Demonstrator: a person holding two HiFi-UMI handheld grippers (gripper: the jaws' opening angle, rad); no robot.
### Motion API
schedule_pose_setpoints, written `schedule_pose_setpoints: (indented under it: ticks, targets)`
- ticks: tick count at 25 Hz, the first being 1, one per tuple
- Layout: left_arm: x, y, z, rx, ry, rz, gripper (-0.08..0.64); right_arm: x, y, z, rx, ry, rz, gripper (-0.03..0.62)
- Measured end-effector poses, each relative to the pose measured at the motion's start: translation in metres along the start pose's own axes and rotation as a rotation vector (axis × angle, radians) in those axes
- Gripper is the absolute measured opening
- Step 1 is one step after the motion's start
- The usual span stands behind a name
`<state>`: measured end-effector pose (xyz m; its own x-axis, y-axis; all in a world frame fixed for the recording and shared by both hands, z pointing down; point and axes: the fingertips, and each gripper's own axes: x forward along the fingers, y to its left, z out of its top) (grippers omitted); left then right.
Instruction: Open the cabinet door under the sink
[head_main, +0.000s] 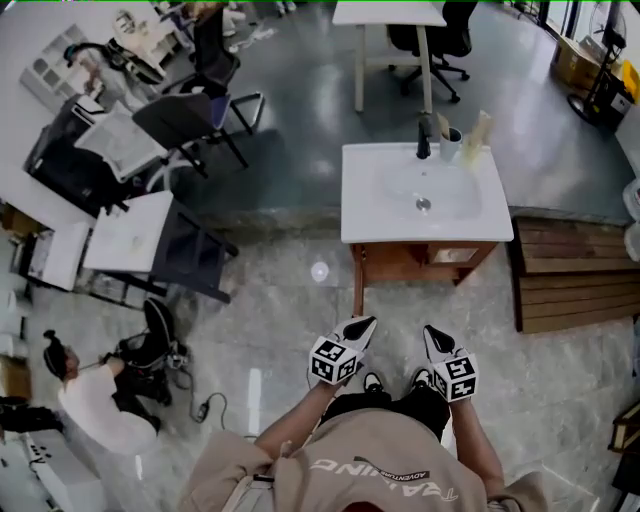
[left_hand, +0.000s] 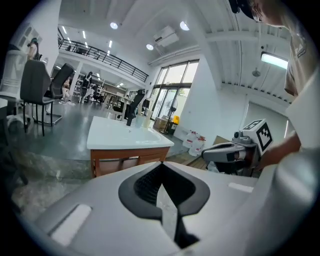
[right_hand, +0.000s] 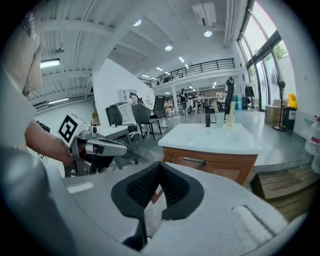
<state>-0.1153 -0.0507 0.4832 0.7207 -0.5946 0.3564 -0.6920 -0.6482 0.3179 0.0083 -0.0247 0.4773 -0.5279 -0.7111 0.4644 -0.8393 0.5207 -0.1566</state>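
The sink cabinet (head_main: 420, 262) is brown wood under a white basin top (head_main: 365, 195), a step ahead of my feet. Its front (right_hand: 212, 167) looks closed, with a metal bar handle (right_hand: 194, 161). My left gripper (head_main: 362, 326) and right gripper (head_main: 432, 334) hover side by side short of the cabinet, touching nothing. In the left gripper view the left gripper (left_hand: 161, 165) has its jaws together and empty, with the cabinet (left_hand: 130, 160) beyond. In the right gripper view the right gripper (right_hand: 159, 165) also has its jaws together and holds nothing.
A black faucet (head_main: 424, 140) and a cup (head_main: 450, 145) stand at the back of the basin. A slatted wooden platform (head_main: 570, 275) lies right of the cabinet. Desks and office chairs (head_main: 190, 115) fill the left. A person (head_main: 90, 395) sits on the floor at lower left.
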Motion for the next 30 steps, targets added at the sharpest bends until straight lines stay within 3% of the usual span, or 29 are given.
schedule_pose_setpoints:
  ticks: [7,12,17,23,27,30]
  targets:
    - [-0.01,-0.013,0.073,0.065,-0.126,-0.017,0.014,-0.016,0.013,0.069,-0.123,-0.119,0.048,0.003]
    - [-0.017,-0.024,0.127,0.103,-0.234,-0.003,0.014,-0.043,0.001,0.133,-0.204,-0.299,-0.026,0.003]
    - [-0.02,-0.034,0.167,0.198,-0.278,0.04,0.015,-0.061,-0.003,0.184,-0.254,-0.394,-0.021,0.002]
    - [-0.009,-0.056,0.202,0.276,-0.304,0.042,0.015,-0.084,-0.012,0.209,-0.256,-0.449,-0.034,0.002]
    - [-0.003,-0.072,0.218,0.281,-0.331,0.014,0.015,-0.098,-0.02,0.212,-0.29,-0.45,-0.056,0.002]
    - [0.0,-0.077,0.216,0.275,-0.333,0.008,0.015,-0.099,-0.028,0.206,-0.257,-0.451,-0.062,0.002]
